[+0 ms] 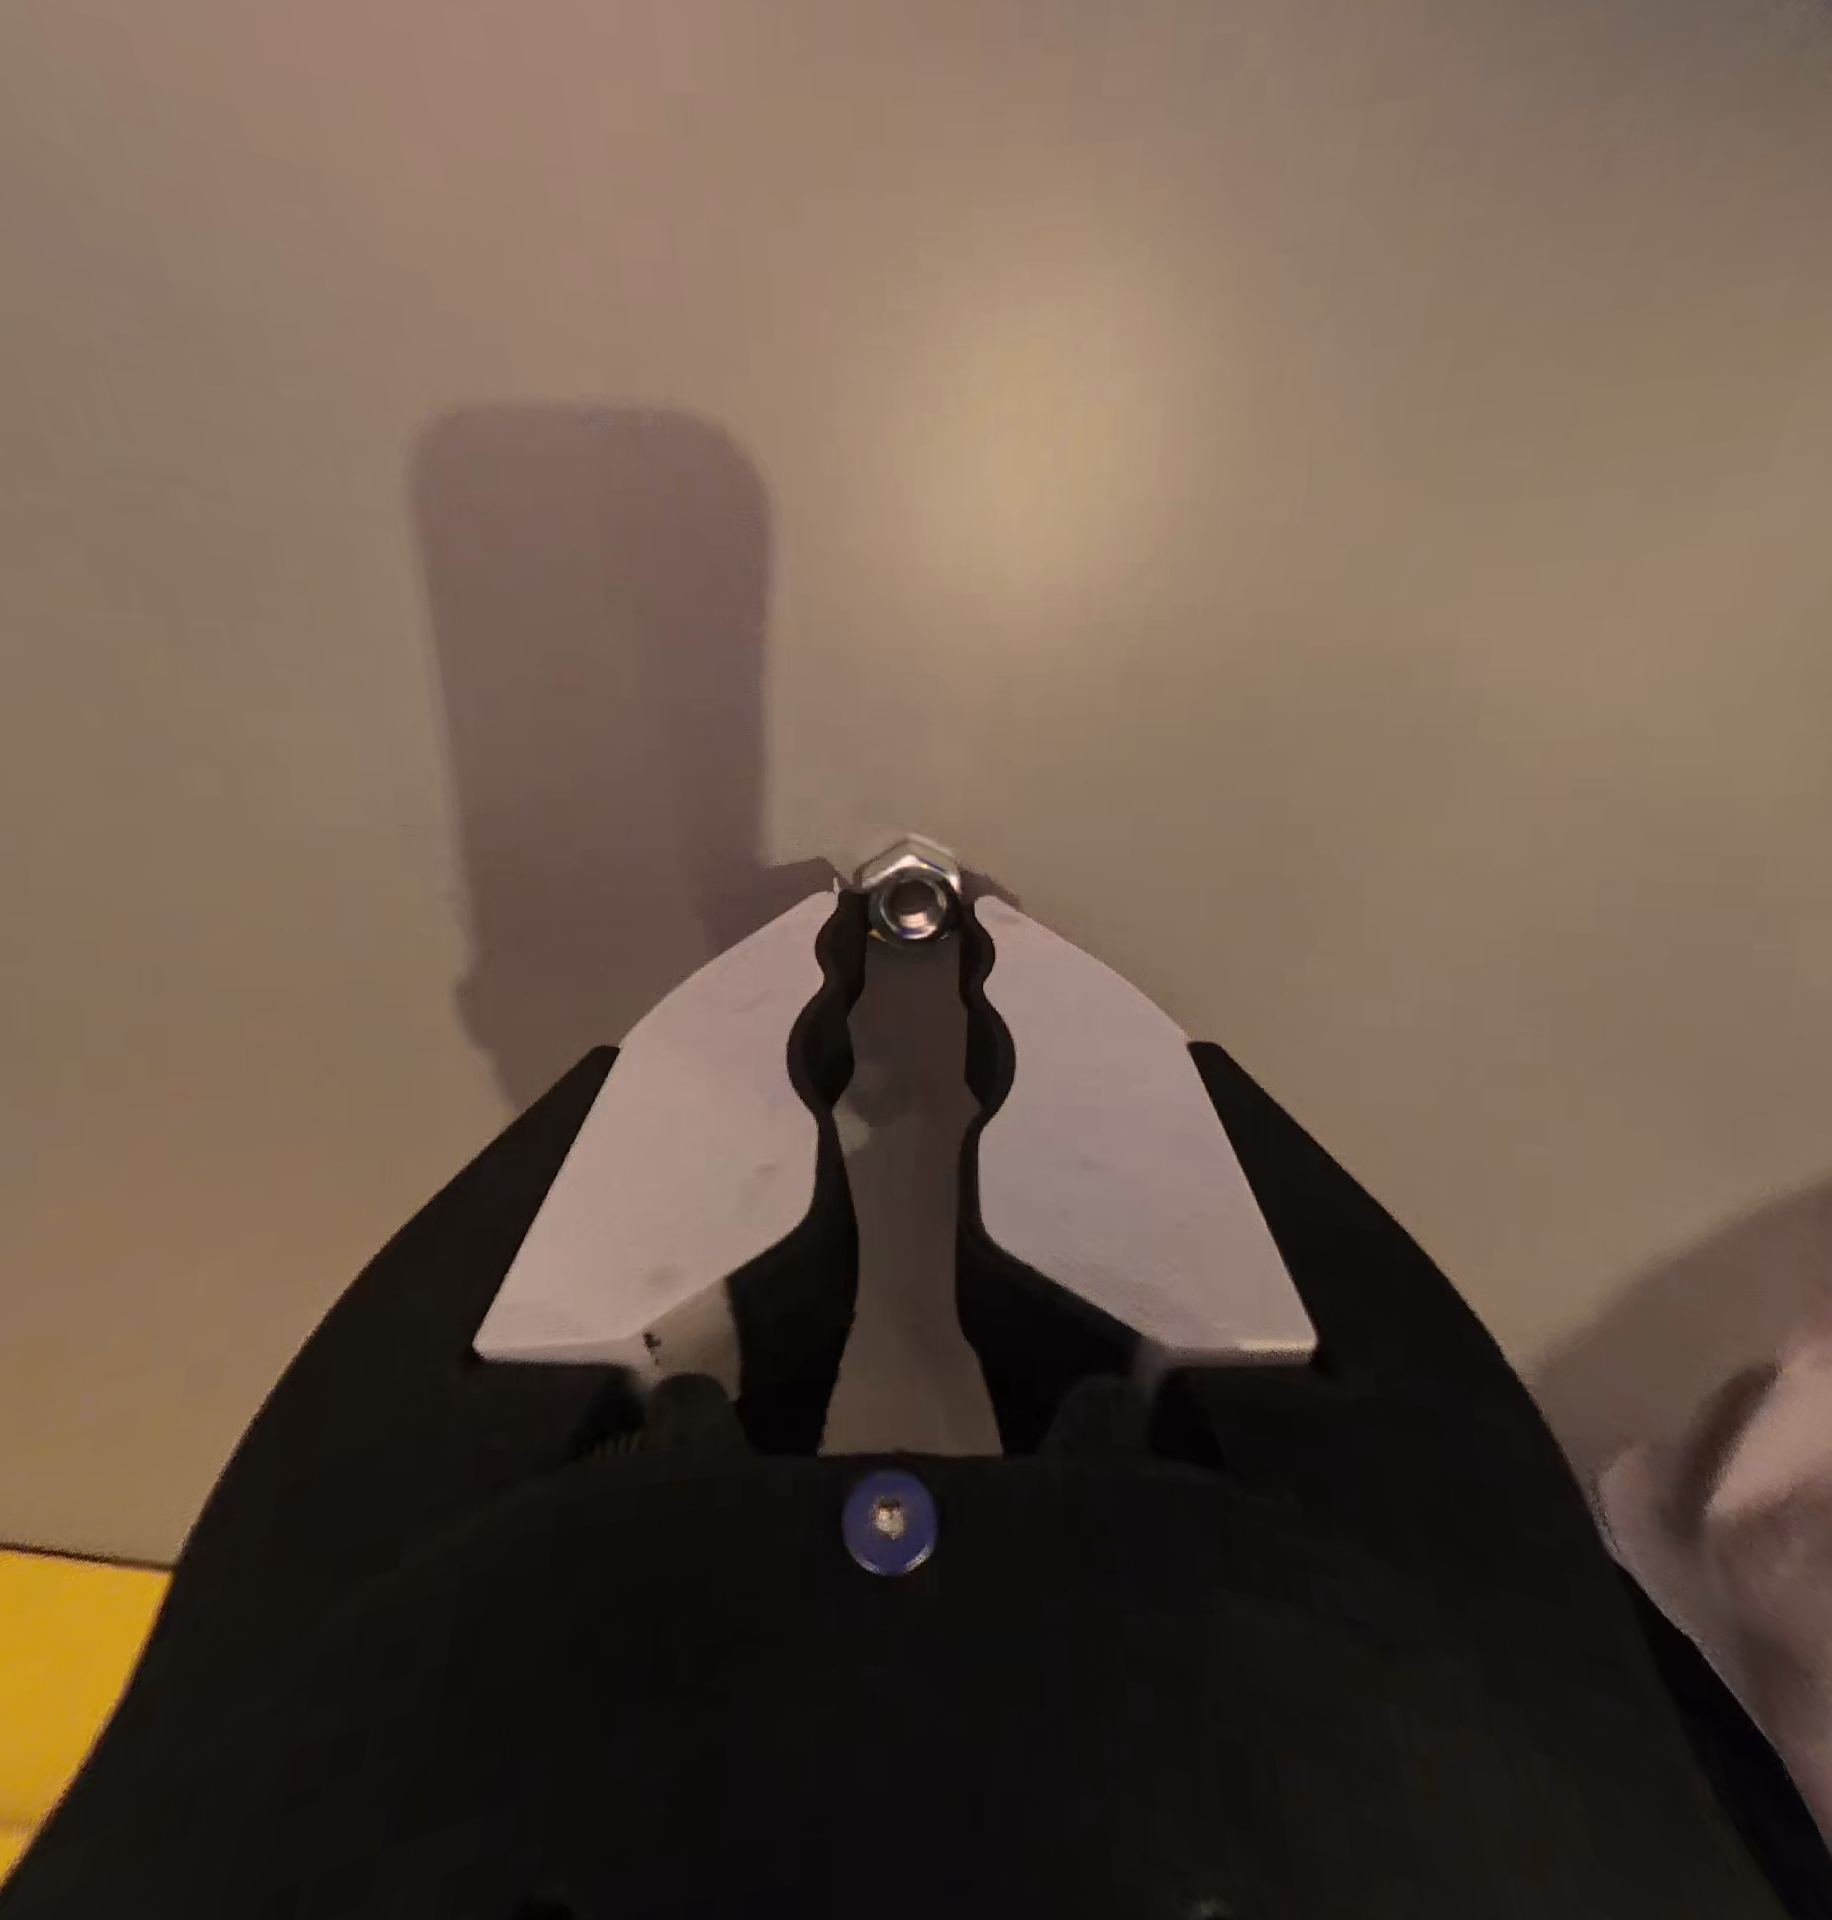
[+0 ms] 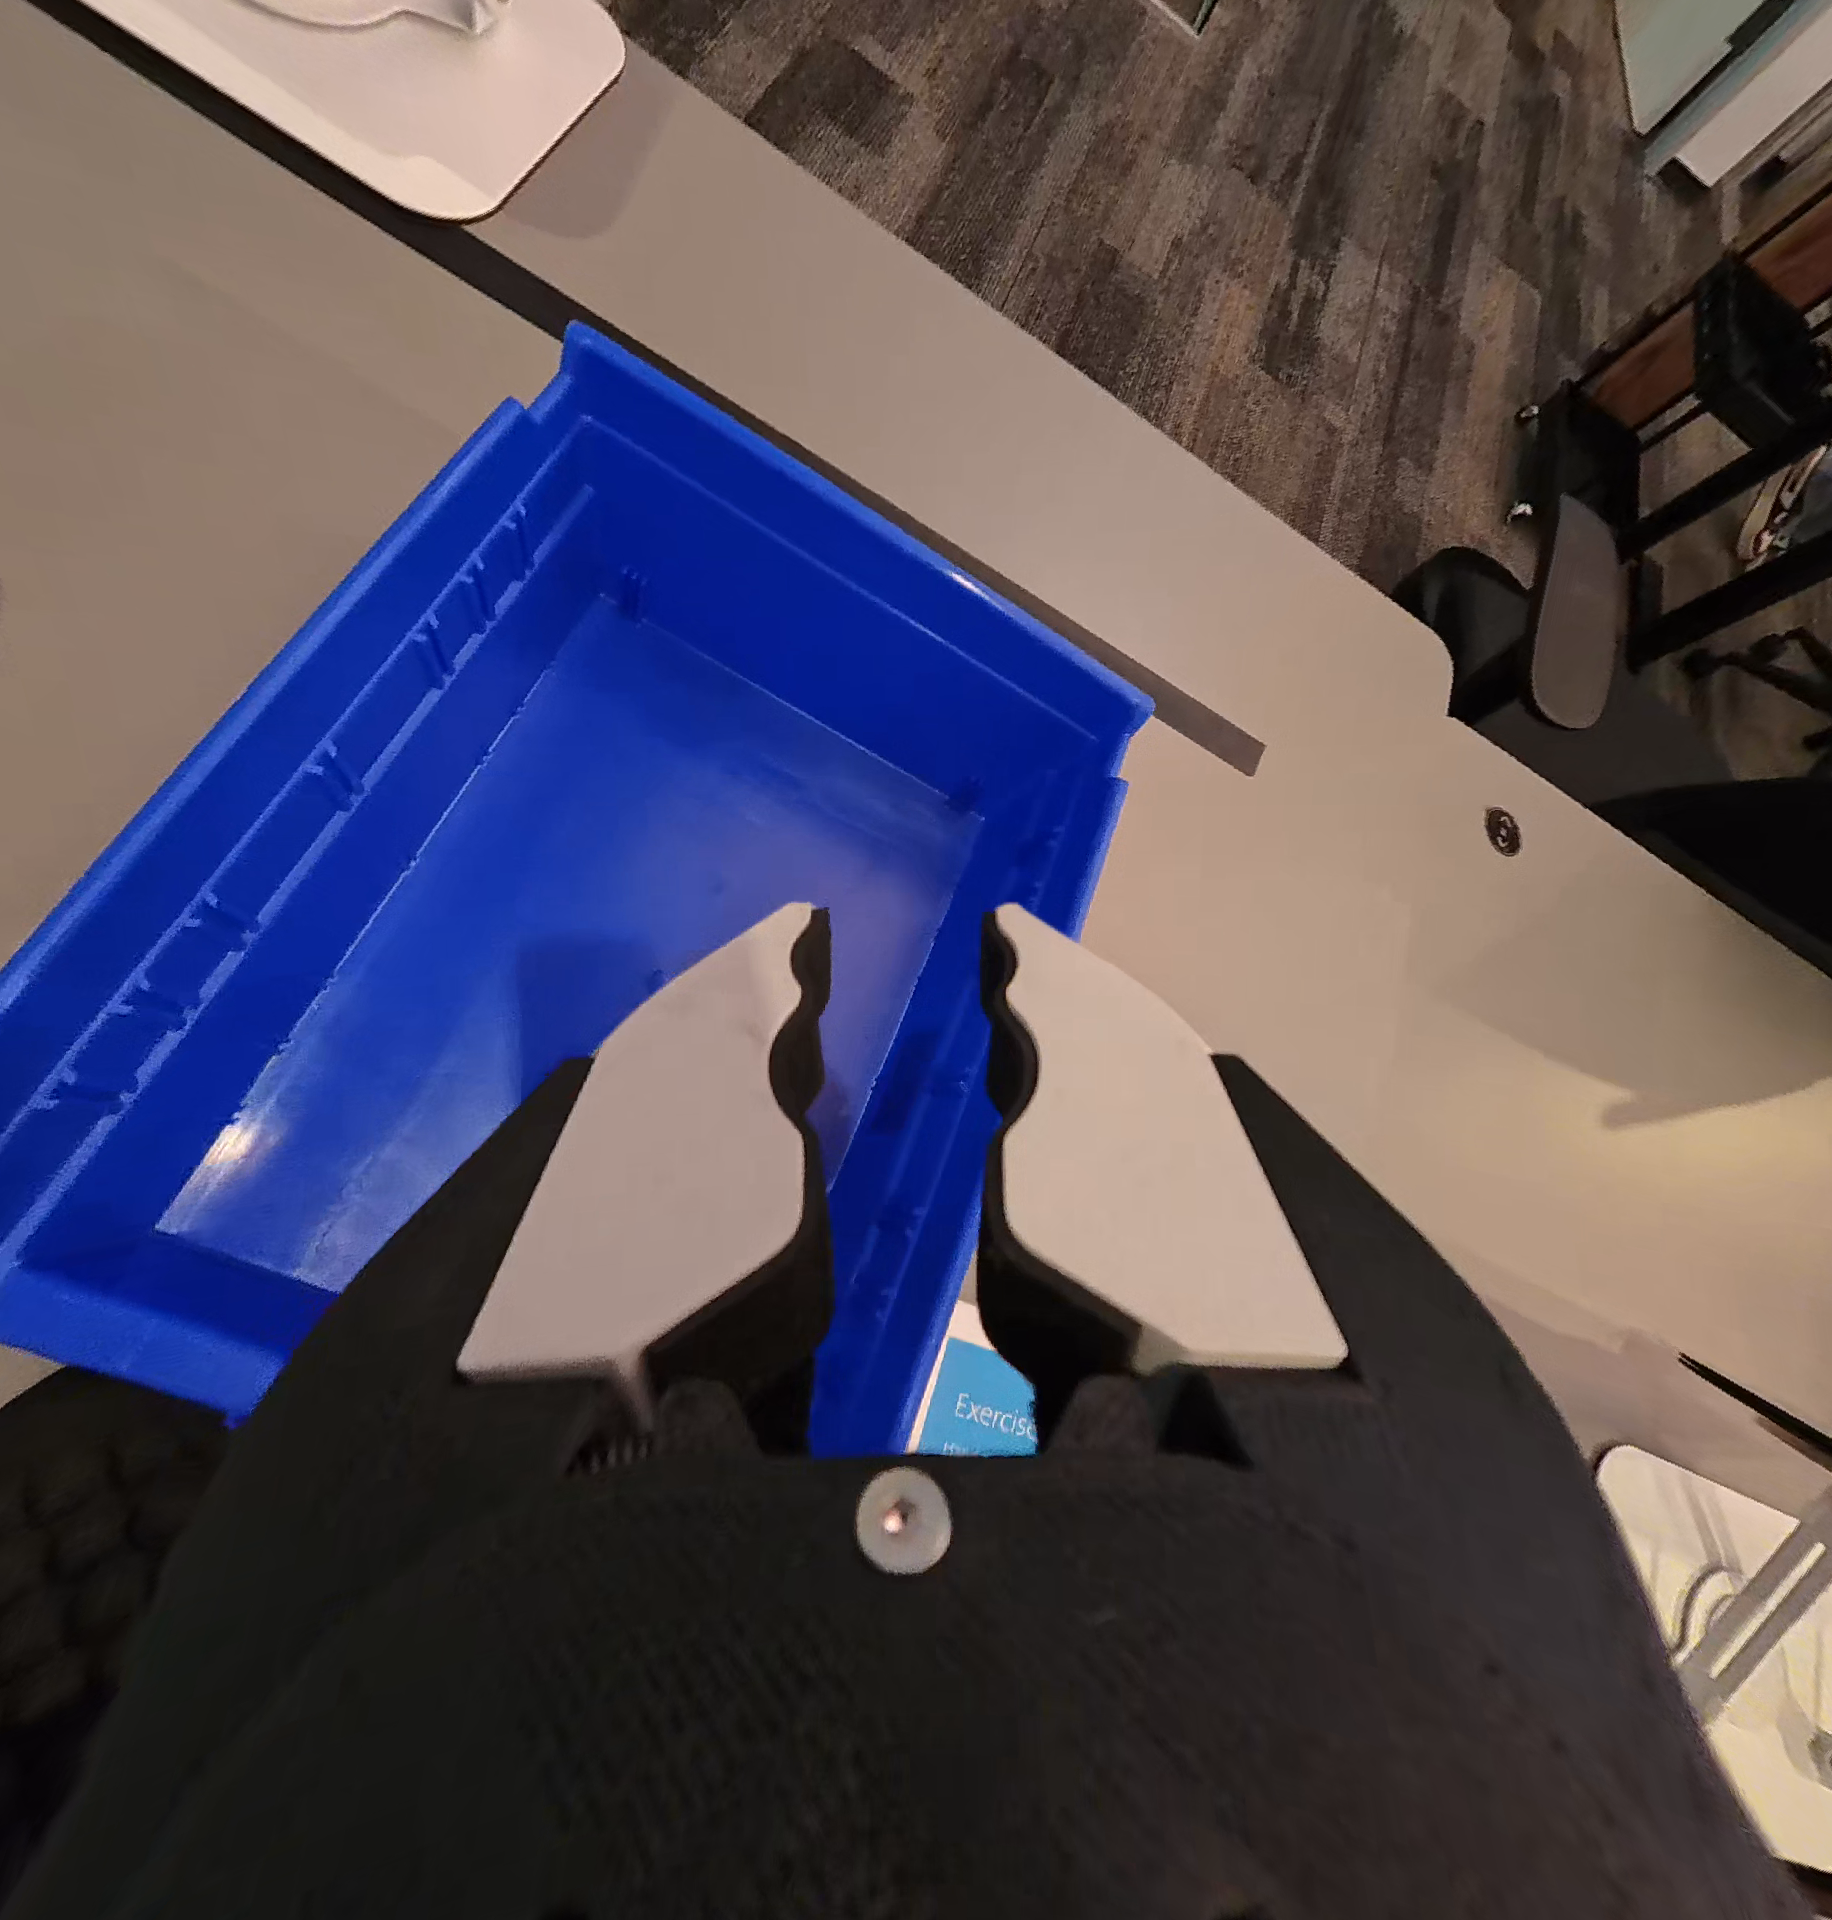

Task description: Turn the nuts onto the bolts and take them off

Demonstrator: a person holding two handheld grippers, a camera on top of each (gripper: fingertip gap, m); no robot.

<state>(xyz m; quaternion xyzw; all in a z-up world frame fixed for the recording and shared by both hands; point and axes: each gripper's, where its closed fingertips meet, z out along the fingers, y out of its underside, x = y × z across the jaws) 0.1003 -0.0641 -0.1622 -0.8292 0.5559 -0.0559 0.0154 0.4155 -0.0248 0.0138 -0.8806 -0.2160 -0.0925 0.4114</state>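
The left gripper [image 1: 910,914] is clenched on a small silver hex nut [image 1: 910,902], held at the fingertips just above the pale beige table [image 1: 1307,520]. Whether a bolt sits inside the nut, I cannot tell; no bolt shows clearly. The right gripper [image 2: 904,935] is released w/ nothing between its fingers, and it hovers over the blue plastic bin [image 2: 372,727], which looks empty. I judge approx. one nut is in hand, and the threading is not yet seen done.
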